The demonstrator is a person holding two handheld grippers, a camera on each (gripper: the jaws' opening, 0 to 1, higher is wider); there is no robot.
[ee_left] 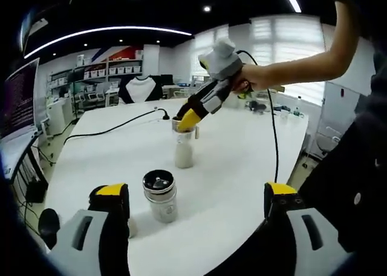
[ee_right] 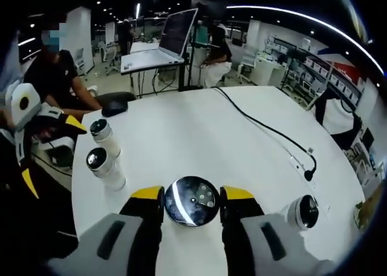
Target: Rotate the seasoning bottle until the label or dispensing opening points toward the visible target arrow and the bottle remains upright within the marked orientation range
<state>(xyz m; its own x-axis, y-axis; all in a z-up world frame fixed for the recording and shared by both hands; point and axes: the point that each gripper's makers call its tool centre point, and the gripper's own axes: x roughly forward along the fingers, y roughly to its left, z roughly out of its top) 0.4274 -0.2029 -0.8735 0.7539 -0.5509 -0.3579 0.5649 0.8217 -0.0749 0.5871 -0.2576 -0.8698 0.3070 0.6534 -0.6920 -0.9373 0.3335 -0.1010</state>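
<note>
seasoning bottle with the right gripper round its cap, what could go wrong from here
1. The right gripper holds the tall seasoning bottle only at its cap, high up; a sideways pull while turning could tip it.
2. The pads may slip on the round cap, so the bottle might not turn with them.
3. A second jar stands near the left gripper; a careless move could knock it.
</note>
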